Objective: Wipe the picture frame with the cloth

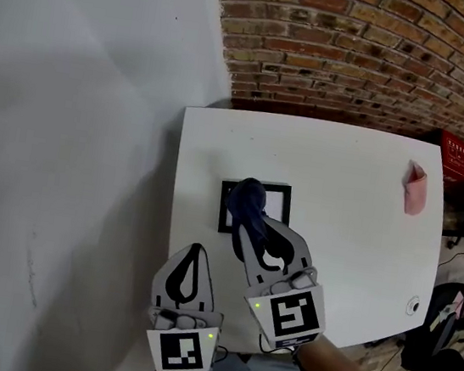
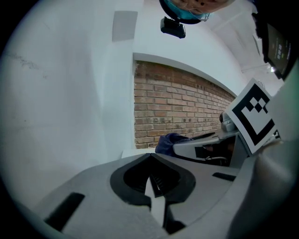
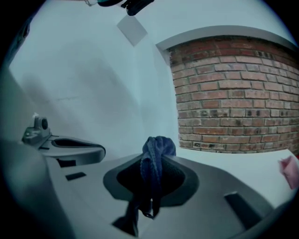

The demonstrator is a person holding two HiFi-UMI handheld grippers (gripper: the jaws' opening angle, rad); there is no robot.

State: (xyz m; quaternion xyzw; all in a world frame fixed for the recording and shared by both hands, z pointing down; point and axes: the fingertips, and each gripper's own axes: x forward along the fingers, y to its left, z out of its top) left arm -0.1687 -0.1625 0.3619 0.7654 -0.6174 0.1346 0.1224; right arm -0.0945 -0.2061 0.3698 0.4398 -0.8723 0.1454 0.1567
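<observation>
A black picture frame [image 1: 280, 192] with a white face lies flat on the white table [image 1: 344, 179], near its left side. My right gripper [image 1: 248, 213] is shut on a dark blue cloth [image 1: 247, 196], and the bunched cloth rests on the frame's left half. In the right gripper view the blue cloth [image 3: 154, 163] sticks up from between the jaws. My left gripper [image 1: 196, 249] hovers by the table's near left corner, shut with nothing in it, its tips [image 2: 150, 156] meeting. The blue cloth [image 2: 169, 141] shows beyond them.
A pink cloth [image 1: 416, 187] lies at the table's far right edge, seen too as the pink cloth [image 3: 290, 169]. A small round fitting [image 1: 413, 305] sits near the right front corner. A brick wall [image 1: 362, 53] stands behind, a white wall [image 1: 65, 157] at left.
</observation>
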